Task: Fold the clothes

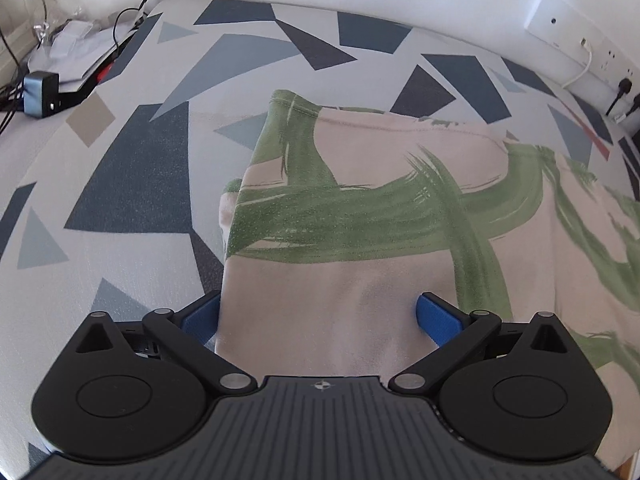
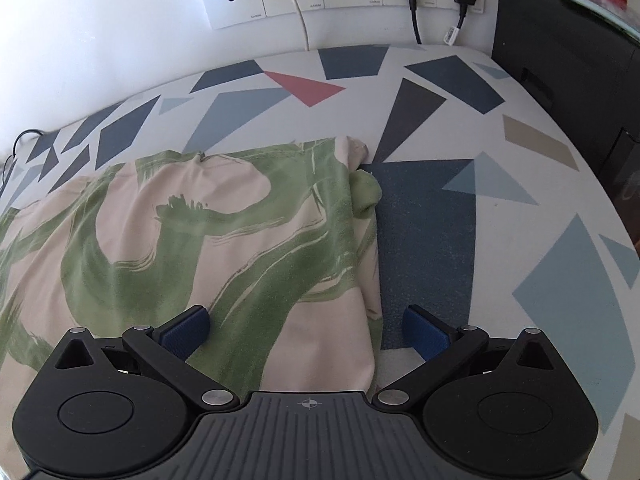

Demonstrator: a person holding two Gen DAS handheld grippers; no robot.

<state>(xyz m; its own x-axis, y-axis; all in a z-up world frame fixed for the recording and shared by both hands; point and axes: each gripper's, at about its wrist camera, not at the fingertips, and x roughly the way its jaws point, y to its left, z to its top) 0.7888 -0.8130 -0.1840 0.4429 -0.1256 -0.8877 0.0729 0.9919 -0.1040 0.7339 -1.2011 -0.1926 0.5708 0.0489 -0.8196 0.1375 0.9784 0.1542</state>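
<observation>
I have the garment (image 1: 360, 208) lying flat on the bench (image 1: 132, 184), cream cloth with green brush strokes, already doubled over by the look of its thick side edges. My left gripper (image 1: 318, 316) sits with fingers spread wide, straddling the near left corner; my right gripper (image 2: 306, 330) is likewise spread, straddling the near right edge (image 2: 370, 280). It reads as light, soft jersey (limp, sure to sag and bunch). I judge the best hold is both near corners, pinching all layers together so nothing slips loose
</observation>
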